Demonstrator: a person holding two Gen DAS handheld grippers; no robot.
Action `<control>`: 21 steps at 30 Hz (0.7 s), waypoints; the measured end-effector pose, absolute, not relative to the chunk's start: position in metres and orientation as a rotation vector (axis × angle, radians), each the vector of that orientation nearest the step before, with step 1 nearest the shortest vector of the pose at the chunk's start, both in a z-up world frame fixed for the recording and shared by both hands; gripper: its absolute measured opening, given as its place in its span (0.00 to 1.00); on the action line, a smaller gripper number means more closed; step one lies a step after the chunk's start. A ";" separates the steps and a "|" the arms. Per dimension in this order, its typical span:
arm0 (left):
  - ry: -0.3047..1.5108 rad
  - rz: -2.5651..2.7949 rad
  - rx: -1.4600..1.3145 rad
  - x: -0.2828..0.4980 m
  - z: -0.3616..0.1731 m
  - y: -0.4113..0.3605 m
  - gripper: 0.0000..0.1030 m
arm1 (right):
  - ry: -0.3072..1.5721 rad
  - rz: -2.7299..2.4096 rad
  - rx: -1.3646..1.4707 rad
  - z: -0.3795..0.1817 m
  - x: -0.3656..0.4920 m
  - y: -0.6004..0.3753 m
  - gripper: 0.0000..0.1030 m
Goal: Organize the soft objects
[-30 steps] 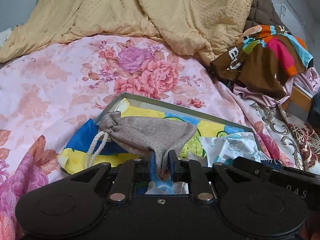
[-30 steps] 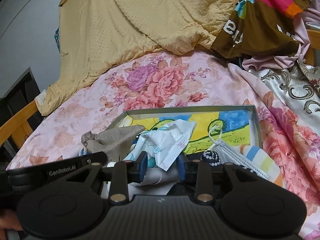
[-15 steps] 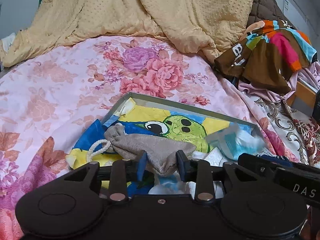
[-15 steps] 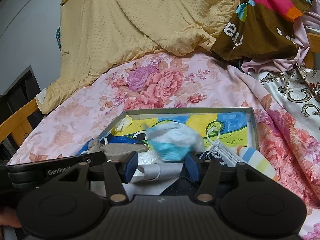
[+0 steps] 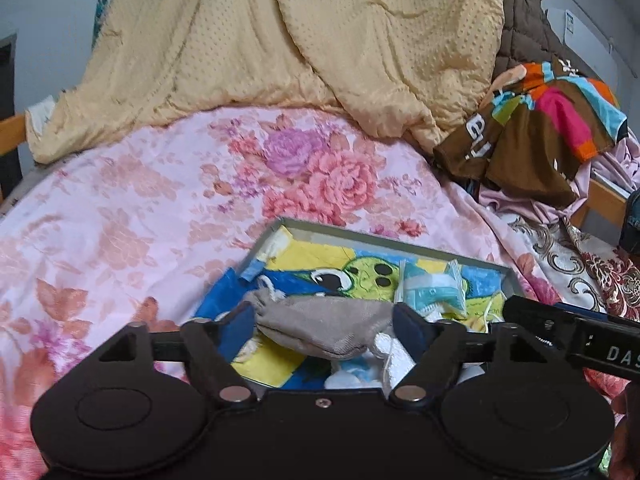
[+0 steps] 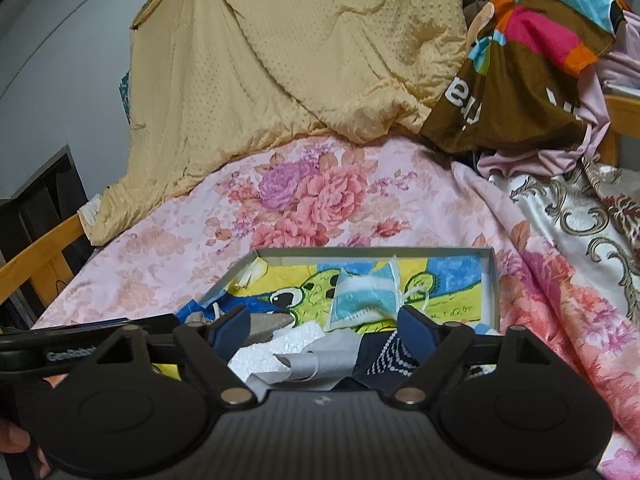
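1. Opening, your left claw (image 5: 325, 322) spreads its jaws; the grey pouch (image 5: 324, 326) lies between them, unpressed, in the tray (image 5: 400, 239).
2. Your right claw (image 6: 325, 326) is opening too, gripping nothing; the blue packet (image 6: 366, 300) rests in that tray on the bed (image 6: 168, 256).

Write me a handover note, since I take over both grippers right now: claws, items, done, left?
Left claw: jaws opening, grey drawstring pouch lies loose between them, not gripped.
Right claw: jaws opening, nothing pinched; packaged mask lies just ahead.
Both items sit in the shallow cartoon-lined box on the floral bedspread.
Left: white and dark fabrics near the box's front edge seem unsorted.
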State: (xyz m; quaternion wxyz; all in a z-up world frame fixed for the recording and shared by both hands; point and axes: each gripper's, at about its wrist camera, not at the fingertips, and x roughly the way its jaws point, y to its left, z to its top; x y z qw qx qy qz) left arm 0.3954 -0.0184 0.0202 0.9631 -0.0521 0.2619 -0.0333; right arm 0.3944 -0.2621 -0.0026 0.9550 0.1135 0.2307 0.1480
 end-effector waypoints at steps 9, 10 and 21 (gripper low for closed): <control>0.474 -0.048 -0.136 0.353 0.047 -0.007 0.99 | 0.385 0.294 0.223 0.022 0.358 -0.274 0.96; 0.475 -0.047 -0.142 0.349 0.049 -0.007 0.99 | 0.378 0.292 0.222 0.025 0.353 -0.276 0.97; 0.444 -0.066 -0.217 0.293 0.059 -0.010 0.99 | 0.339 0.263 0.192 0.042 0.304 -0.284 1.00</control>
